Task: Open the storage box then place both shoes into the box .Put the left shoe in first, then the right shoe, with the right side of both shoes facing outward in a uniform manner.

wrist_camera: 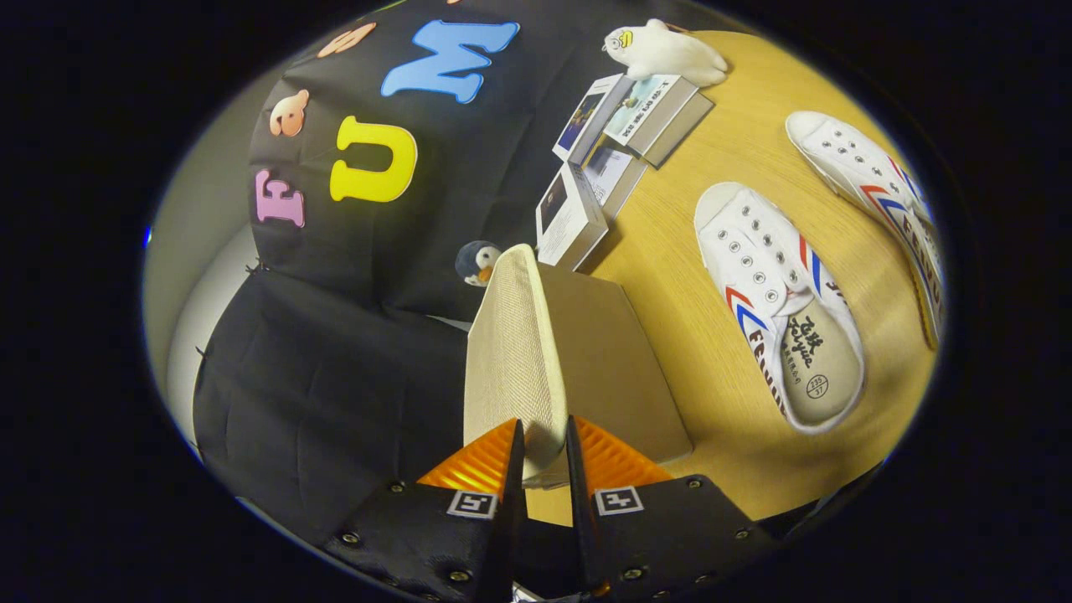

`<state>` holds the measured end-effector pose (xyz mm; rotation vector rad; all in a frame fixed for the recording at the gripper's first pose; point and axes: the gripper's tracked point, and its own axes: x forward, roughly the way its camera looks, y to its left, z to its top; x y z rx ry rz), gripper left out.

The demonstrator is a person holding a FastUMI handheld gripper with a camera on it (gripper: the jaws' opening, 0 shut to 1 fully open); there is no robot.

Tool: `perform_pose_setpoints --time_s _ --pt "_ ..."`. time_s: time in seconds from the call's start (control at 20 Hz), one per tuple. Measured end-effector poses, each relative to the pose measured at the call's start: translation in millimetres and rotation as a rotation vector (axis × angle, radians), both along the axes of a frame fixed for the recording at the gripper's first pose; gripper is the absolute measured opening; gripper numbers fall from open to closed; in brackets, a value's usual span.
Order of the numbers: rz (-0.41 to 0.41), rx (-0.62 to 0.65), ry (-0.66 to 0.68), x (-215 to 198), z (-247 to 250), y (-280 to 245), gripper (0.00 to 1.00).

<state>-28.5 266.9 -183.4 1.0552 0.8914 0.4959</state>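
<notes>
My gripper [543, 444] is shut on the near edge of the storage box's beige fabric lid [512, 352], which stands lifted and tilted up from the box. The box's tan inner panel [607, 360] shows just right of the raised lid, on the wooden table [670, 276]. Two white canvas shoes with red and blue stripes lie on the table to the right of the box, soles down. The nearer shoe [775, 301] is beside the box; the farther shoe [871, 193] lies beyond it to the right.
Several small boxed books [611, 151] are stacked beyond the storage box. A white plush toy [666, 52] sits behind them. A small penguin plush [477, 262] peeks over the lid's far end. The black cloth wall stands on the left.
</notes>
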Motion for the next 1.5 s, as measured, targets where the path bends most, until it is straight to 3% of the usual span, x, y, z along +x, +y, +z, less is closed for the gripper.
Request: perform_pose_setpoints --time_s 0.05,0.1,0.65,1.05,1.5 --pt "-0.045 0.011 0.005 8.6 2.4 8.1 0.05" --pt "-0.024 0.023 0.009 4.2 9.7 -6.1 0.03" --pt "0.095 -0.003 -0.173 0.6 99.0 19.9 0.03" --pt "0.211 0.001 -0.317 -1.1 163.8 80.2 0.03" --pt "0.349 0.008 -0.408 -11.8 194.5 156.5 0.03"
